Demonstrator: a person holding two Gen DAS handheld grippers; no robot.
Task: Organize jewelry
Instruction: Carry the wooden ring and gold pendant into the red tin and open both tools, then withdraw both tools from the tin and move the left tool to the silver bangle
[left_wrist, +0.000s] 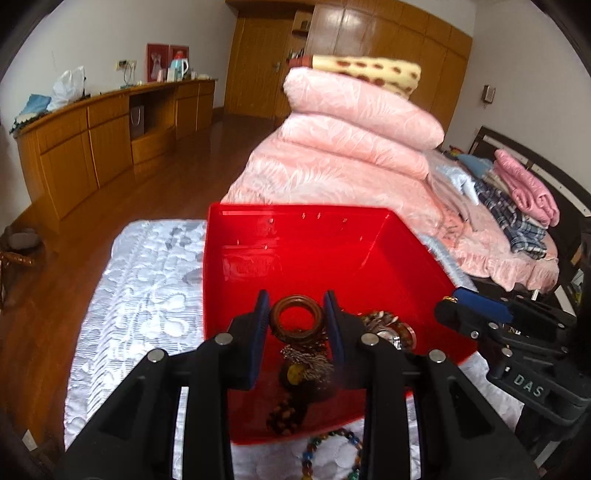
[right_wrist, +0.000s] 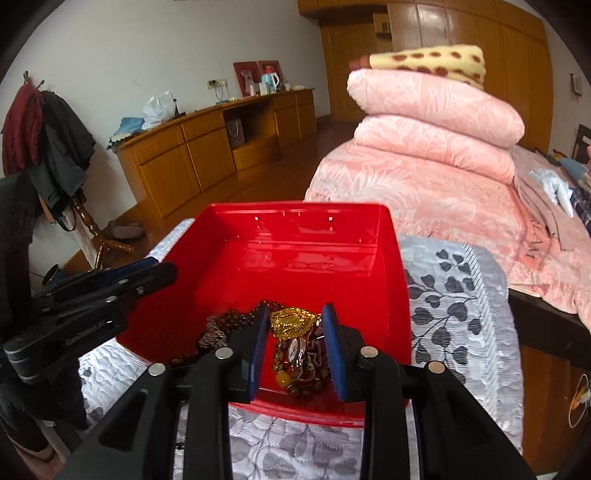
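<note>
Jewelry (right_wrist: 295, 343) heaped in red bin (right_wrist: 295, 236) | left fingers (left_wrist: 258, 317) and right fingers (right_wrist: 334, 339) parted, holding nothing

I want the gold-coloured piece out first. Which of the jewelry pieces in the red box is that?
The gold pendant, lying atop the heap between the right gripper fingers' tips. It alone is bright yellow metal; the wooden ring and bead strands are brown.

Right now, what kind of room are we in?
A bedroom, most likely: a bed stacked with folded pink quilts, a wooden wardrobe along the far wall, and a low wooden sideboard.
</note>
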